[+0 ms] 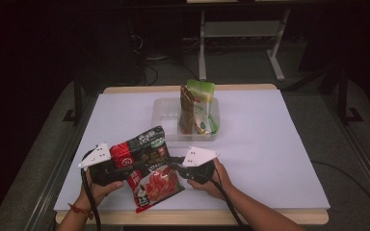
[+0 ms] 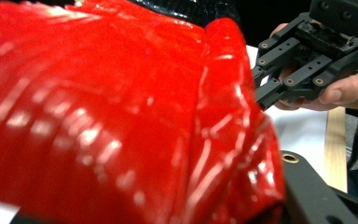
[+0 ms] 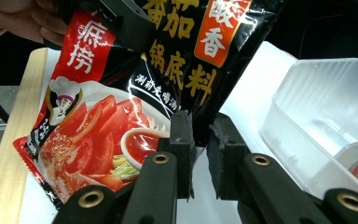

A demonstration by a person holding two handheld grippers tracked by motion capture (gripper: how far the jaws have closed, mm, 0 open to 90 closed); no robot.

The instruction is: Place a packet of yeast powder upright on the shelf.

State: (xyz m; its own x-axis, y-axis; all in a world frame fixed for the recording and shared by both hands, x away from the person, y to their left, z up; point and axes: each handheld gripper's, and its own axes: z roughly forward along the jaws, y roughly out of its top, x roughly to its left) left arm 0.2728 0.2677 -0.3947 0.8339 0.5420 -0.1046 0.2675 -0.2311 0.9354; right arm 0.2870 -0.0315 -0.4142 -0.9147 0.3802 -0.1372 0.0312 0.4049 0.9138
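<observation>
Glossy red-and-black plastic soup-base pouch (image 1: 147, 166), printed with tomato slices and white characters, hangs above the near edge of the white table cover (image 1: 270, 159) between 2 hand-held tools. In the left gripper view its shiny red foil (image 2: 121, 116) sits right against the lens, blurred. On the person's left, the left gripper (image 1: 125, 169) has the pouch's left side between its jaws — they are partly closed and seem to press the foil, though the contact itself is hidden. Opposite it, the right gripper (image 3: 200, 140) pinches the pouch's lower right edge; its 2 black jaws stand close together with the thin black foil caught between the pads (image 3: 182, 135). Farther back on the cover sits a clear plastic tub (image 1: 168, 120) — 2 upright packets stand in it, a brown one (image 1: 187, 110) and a green-and-white one (image 1: 203, 108), touching each other.
</observation>
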